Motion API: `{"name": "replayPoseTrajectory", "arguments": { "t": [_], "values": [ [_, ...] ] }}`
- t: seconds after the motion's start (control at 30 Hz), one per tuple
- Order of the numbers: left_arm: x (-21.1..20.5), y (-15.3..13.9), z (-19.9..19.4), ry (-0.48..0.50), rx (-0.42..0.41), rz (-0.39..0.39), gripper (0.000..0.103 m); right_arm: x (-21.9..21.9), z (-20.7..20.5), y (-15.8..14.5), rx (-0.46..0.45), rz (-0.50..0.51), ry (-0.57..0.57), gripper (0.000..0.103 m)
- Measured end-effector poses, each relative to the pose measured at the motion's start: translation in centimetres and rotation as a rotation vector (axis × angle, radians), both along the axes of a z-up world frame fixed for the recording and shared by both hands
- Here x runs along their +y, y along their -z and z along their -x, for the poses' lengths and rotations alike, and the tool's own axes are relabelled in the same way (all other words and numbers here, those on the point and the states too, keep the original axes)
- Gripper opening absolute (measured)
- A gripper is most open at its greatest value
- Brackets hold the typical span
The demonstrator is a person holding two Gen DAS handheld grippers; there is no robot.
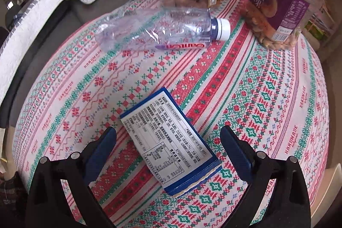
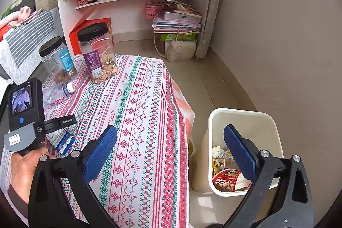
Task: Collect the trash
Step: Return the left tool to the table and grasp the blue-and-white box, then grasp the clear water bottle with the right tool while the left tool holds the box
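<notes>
Low in the left wrist frame, the left gripper (image 1: 168,155) gapes wide around a flat blue-edged printed carton (image 1: 168,142) on the patterned tablecloth (image 1: 256,89) (pads not touching). The right gripper (image 2: 171,151) is wide open, empty, beside the white plastic bin (image 2: 241,119) at lower right.

- We see the left gripper (image 1: 168,146) with its two blue-padded fingers (image 1: 100,155) spread wide, nothing clamped between them, pointing forward and down.
- In the right wrist view, the left gripper (image 2: 53,123) appears at the left edge, seen from behind; its grip is held in the person's left hand (image 2: 25,166), fingers wrapped around the handle.
- A dark sleeve edge shows at that wrist.
- The right gripper (image 2: 171,144) also stands wide apart, blue pads (image 2: 239,151) facing each other, nothing held.
- The right hand is out of frame.
</notes>
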State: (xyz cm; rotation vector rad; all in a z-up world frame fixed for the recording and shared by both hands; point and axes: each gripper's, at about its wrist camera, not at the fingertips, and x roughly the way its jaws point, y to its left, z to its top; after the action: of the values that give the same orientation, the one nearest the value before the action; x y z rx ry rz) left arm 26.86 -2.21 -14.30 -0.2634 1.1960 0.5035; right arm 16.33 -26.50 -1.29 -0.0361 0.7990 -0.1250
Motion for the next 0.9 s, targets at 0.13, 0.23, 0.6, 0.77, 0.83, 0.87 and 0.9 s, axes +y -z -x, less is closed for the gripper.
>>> {"name": "replayPoseTrajectory", "arguments": {
  "t": [0.13,0.23,0.6,0.77,0.83,0.87,0.9],
  "values": [
    [0.3,1.6,0.1,0.062,0.025,0.102,0.093,0.8,-0.6,0.5,0.019,0.003,-0.012,0.096],
    [0.5,1.0,1.3,0.167,-0.003,0.112,0.079,1.5,-1.1,0.8,0.033,-0.019,-0.027,0.096],
    [5.7,-4.4,9.0,0.419,-0.087,0.040,0.077,6.7,-3.5,3.4,0.172,-0.198,-0.109,0.096],
    [10.2,-8.7,11.3,0.420,-0.205,-0.052,0.077,10.9,-5.8,6.0,0.242,-0.350,-0.064,0.096],
    [12.9,-9.7,11.6,0.387,-0.243,-0.082,0.077,12.9,-7.1,6.9,0.250,-0.438,-0.012,0.096],
    [14.1,-10.0,11.6,0.370,-0.253,-0.092,0.077,14.2,-7.9,7.4,0.257,-0.470,0.009,0.096],
    [15.3,-10.4,11.8,0.352,-0.261,-0.093,0.077,15.7,-8.8,7.8,0.261,-0.497,0.026,0.096]
  ]
}}
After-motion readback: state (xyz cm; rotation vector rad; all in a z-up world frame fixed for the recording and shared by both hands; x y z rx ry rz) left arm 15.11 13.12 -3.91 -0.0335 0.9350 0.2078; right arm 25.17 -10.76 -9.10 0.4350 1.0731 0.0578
